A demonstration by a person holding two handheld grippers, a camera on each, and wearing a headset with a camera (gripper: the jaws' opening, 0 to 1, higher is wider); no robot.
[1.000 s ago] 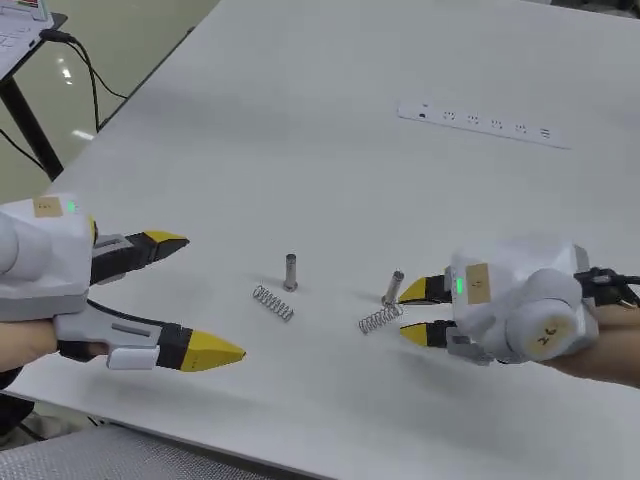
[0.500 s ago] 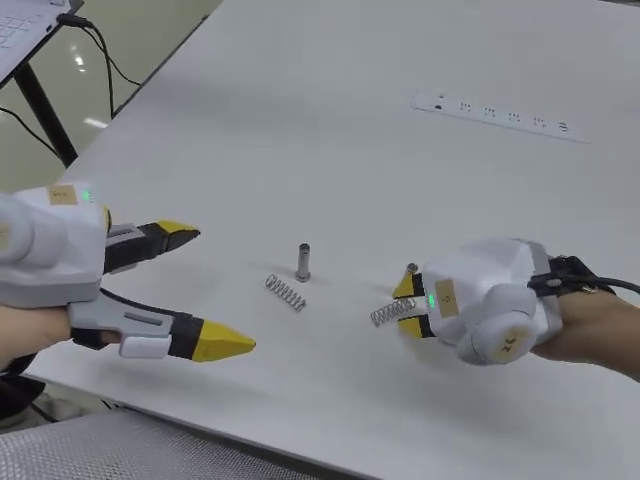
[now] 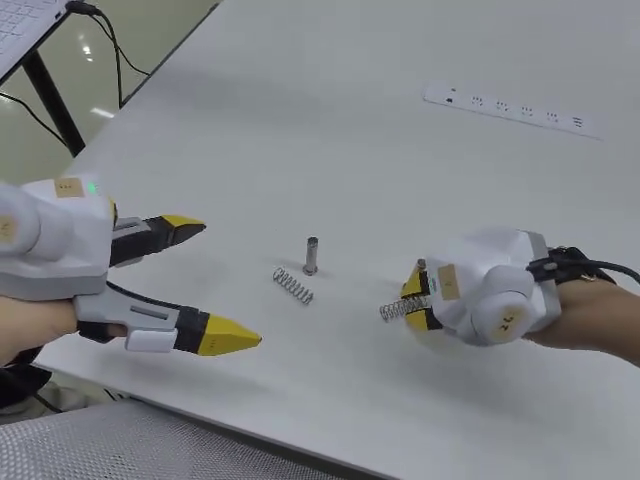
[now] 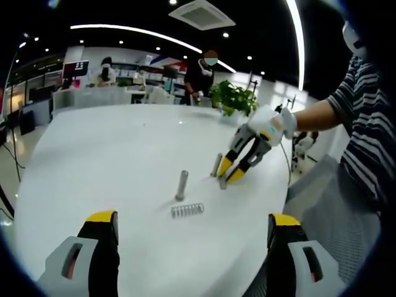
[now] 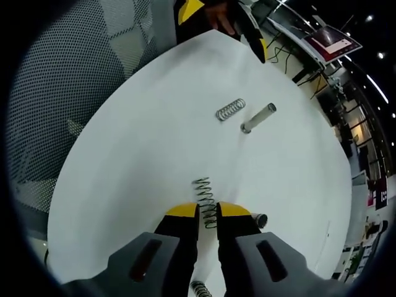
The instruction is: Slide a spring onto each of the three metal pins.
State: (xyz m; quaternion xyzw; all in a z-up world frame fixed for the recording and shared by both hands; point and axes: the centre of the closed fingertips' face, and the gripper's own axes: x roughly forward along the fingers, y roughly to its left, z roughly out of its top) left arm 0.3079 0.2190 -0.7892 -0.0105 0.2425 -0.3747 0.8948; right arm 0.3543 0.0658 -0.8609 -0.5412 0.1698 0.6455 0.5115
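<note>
Steel: two pins (image 3: 311, 256) (image 3: 421, 270), two springs (image 3: 293, 285) (one spring (image 3: 398, 310) in right hand-held gripper (image 3: 412, 303)).

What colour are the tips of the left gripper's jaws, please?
Yellow, on black jaws; the head view shows the left gripper best.

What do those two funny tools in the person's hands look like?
The left tool and right tool each have a chunky, rounded white body and two black jaws ending in pointy yellow tips. Each carries a small tan sticker, and the left one has a green light glowing on top. A black cable runs back from the right one. The person wears a striped sleeve.
</note>
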